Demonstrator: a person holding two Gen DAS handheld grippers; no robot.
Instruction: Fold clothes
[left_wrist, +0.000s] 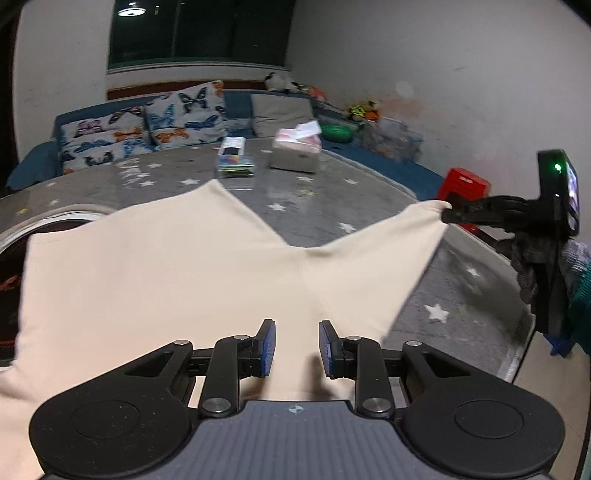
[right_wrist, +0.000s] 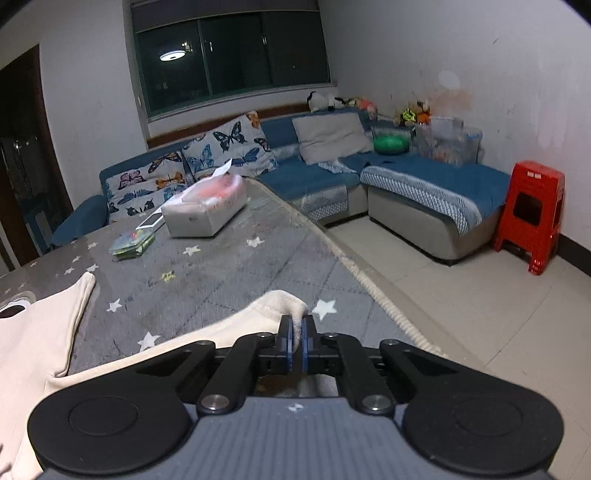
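Note:
A cream garment (left_wrist: 177, 266) lies spread on the grey star-patterned table cover (left_wrist: 314, 206), with two long ends pointing away from me. My left gripper (left_wrist: 297, 332) hovers low over the near part of the cloth, jaws open, nothing between the blue pads (left_wrist: 267, 343). My right gripper (right_wrist: 296, 325) is shut on the tip of the garment's right end (right_wrist: 273, 306), near the table's right edge. In the left wrist view the right gripper (left_wrist: 448, 215) pinches that tip at the far right, and the cloth runs taut toward it.
A white tissue box (right_wrist: 205, 210) and a small stack of packets (right_wrist: 131, 243) sit at the table's far side. A blue sofa (right_wrist: 424, 184) with butterfly cushions wraps behind. A red stool (right_wrist: 532, 214) stands by the wall. The table edge (right_wrist: 373, 291) drops to tiled floor on the right.

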